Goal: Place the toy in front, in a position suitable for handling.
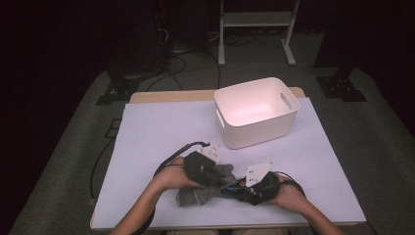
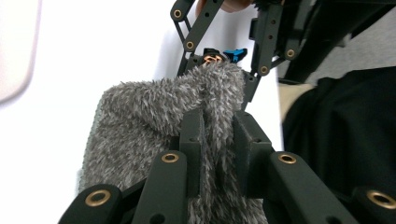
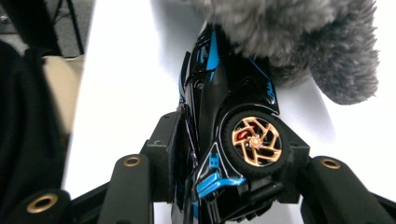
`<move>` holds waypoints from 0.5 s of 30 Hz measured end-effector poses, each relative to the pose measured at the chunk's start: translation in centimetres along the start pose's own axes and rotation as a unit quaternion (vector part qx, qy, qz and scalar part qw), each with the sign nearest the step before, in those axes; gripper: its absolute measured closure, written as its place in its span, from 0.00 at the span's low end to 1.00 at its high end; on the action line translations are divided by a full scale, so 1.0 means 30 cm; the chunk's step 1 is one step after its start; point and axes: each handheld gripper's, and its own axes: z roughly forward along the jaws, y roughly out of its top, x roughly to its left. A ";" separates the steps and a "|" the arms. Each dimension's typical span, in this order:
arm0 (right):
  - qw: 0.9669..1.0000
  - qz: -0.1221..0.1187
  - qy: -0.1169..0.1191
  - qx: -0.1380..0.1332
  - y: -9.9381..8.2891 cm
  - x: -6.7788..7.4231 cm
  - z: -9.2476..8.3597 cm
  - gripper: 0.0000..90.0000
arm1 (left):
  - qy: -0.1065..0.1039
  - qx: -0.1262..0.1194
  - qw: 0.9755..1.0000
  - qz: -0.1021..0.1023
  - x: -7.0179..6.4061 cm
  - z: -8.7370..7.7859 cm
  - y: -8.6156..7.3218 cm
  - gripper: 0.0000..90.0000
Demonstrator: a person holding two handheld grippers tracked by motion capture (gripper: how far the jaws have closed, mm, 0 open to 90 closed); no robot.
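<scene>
Gripped across its rear wheel by the right gripper (image 3: 224, 154), half-closed jaws pressing both sides: black-and-blue toy car (image 3: 224, 121), nose already under the fuzzy grey pouch (image 2: 154, 121). Pinched nearly shut on a fold of that pouch: left gripper (image 2: 219, 135). Best done by holding the cloth mouth up (taut, not stretched) and sliding the car straight in, at the near edge of the white table (image 1: 156, 132), well short of the white bin (image 1: 254, 112).
</scene>
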 end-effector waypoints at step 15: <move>0.996 0.076 0.024 -0.046 -0.103 -0.028 -0.048 0.49 | -0.004 0.017 1.000 -0.004 -0.002 0.034 0.016 0.78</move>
